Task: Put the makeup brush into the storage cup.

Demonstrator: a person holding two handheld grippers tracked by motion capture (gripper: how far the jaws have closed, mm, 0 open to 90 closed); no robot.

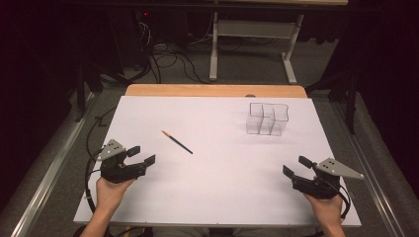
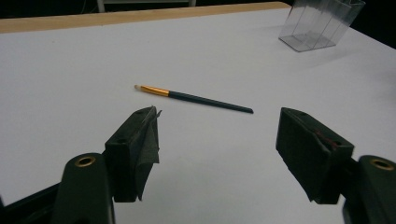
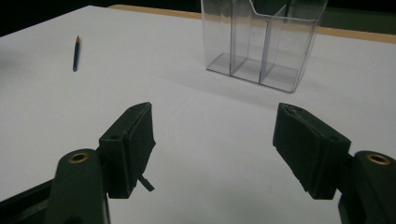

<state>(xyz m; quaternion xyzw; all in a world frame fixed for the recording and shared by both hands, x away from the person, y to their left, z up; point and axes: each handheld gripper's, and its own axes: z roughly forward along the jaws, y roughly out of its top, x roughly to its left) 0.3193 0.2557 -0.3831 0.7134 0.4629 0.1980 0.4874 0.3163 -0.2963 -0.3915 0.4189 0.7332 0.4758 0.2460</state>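
Note:
A thin dark-handled brush (image 1: pixel 177 142) with a gold ferrule and pale tip lies flat on the white table cover, left of centre; it also shows ahead of the left jaws (image 2: pixel 194 98) and far off at the upper left (image 3: pixel 75 52). A clear plastic organizer (image 1: pixel 267 119) with several compartments stands empty at the back right, and shows close ahead (image 3: pixel 262 41) and at the corner (image 2: pixel 321 23). My left gripper (image 1: pixel 141 155) rests at the left, open, holding nothing, a short way from the brush. At the right edge, my right gripper (image 1: pixel 297 166) is open and holds nothing.
The white cover (image 1: pixel 217 163) lies over a wooden table whose edge (image 1: pixel 212 90) shows at the back. Beyond it stand a white table frame (image 1: pixel 252 44) and cables (image 1: pixel 168 59) on the floor. Metal rails run along both sides.

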